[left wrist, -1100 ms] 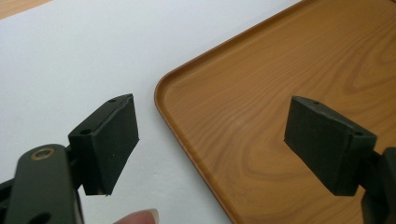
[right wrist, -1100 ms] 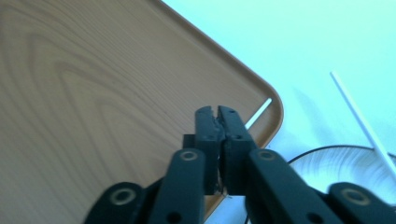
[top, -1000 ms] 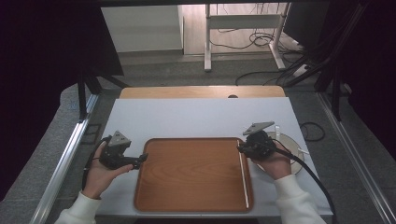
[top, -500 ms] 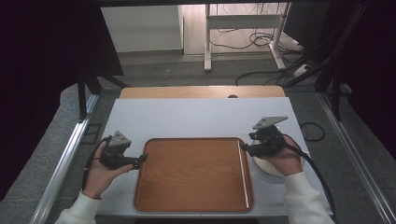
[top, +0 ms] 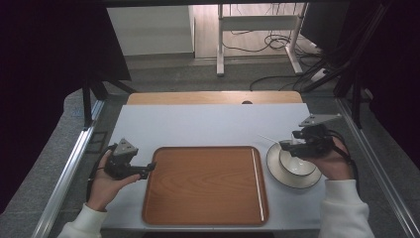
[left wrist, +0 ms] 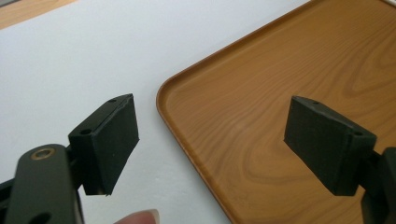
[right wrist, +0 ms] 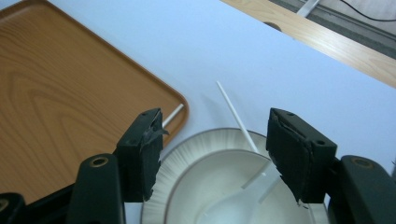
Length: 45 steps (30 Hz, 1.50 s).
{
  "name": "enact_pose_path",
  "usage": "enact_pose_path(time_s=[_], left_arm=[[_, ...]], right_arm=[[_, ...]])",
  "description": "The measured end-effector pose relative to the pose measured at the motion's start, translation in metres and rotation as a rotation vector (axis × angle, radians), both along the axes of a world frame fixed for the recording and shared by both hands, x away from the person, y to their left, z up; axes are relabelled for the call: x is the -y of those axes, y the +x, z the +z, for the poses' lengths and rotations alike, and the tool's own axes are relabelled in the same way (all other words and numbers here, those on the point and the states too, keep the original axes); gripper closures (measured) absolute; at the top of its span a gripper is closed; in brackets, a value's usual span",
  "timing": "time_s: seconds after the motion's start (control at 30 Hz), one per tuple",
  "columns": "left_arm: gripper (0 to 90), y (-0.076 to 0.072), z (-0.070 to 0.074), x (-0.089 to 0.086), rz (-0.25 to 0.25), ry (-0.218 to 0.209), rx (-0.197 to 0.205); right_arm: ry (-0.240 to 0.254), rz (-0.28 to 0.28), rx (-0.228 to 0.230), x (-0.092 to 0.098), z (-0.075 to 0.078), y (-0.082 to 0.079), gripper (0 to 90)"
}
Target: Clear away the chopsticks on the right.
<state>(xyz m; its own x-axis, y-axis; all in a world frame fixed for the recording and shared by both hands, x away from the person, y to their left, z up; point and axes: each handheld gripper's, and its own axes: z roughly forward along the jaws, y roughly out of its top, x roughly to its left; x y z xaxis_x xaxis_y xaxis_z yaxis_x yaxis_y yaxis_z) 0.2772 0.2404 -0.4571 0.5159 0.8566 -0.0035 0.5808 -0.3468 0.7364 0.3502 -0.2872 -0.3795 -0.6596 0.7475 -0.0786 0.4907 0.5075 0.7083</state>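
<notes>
A brown wooden tray [top: 205, 183] lies in the middle of the white table. A thin white stick [top: 256, 183] rests along its right side. To the right of the tray stands a white bowl [top: 297, 164] on a white plate [top: 277, 171]. A second white stick [right wrist: 236, 116] leans out of the bowl over its rim. My right gripper [top: 283, 144] hovers over the bowl; its jaws have just been opening and stand open with nothing between them [right wrist: 215, 135]. At the tray's left edge my left gripper [top: 150, 168] is open and empty [left wrist: 210, 121].
A wooden strip [top: 213, 97] borders the table's far edge. Metal rails [top: 69, 163] run along both sides. Bare white table lies beyond the tray. A white spoon-like shape [right wrist: 224, 205] lies inside the bowl.
My right gripper has left the tray's right edge, moving right and up to above the bowl, with its jaws wider apart. The stick stays on the tray. The left gripper has not moved.
</notes>
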Motion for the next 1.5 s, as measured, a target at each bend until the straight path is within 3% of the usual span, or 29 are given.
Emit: enact_pose_path(time_s=[0.3, 0.43, 0.53, 0.6, 0.7, 0.9, 1.03, 1.17, 1.5], left_arm=[[17.1, 0.0, 0.001, 0.0, 0.001, -0.006, -0.002], [17.0, 0.0, -0.001, 0.0, -0.006, -0.002, -0.008], [17.1, 0.0, -0.001, 0.001, -0.006, -0.004, -0.008], [17.1, -0.001, 0.001, 0.002, -0.012, -0.005, -0.004], [17.1, -0.001, 0.003, 0.003, -0.017, -0.007, 0.0], [17.0, 0.0, 0.002, 0.003, -0.012, -0.008, -0.002], [17.1, -0.001, 0.001, 0.001, -0.006, -0.006, -0.006], [17.1, -0.001, 0.001, -0.001, 0.001, -0.007, -0.005], [17.1, 0.0, -0.001, 0.001, 0.002, -0.001, -0.007]], right_arm=[[-0.027, -0.079, -0.003, 0.033, 0.002, -0.007, 36.9], [-0.126, -0.123, -0.041, 0.053, 0.002, -0.011, 37.7], [-0.157, -0.135, -0.051, 0.064, 0.006, -0.013, 39.0], [-0.202, -0.132, -0.101, 0.077, 0.006, -0.01, 40.7], [-0.305, -0.141, -0.163, 0.086, -0.003, -0.003, 40.8], [-0.403, -0.116, -0.236, 0.094, -0.026, 0.013, 43.5], [-0.43, -0.097, -0.292, 0.094, -0.04, 0.023, 45.5], [-0.46, -0.097, -0.306, 0.093, -0.049, 0.028, 47.7], [-0.478, -0.089, -0.367, 0.103, -0.066, 0.038, 53.6]])
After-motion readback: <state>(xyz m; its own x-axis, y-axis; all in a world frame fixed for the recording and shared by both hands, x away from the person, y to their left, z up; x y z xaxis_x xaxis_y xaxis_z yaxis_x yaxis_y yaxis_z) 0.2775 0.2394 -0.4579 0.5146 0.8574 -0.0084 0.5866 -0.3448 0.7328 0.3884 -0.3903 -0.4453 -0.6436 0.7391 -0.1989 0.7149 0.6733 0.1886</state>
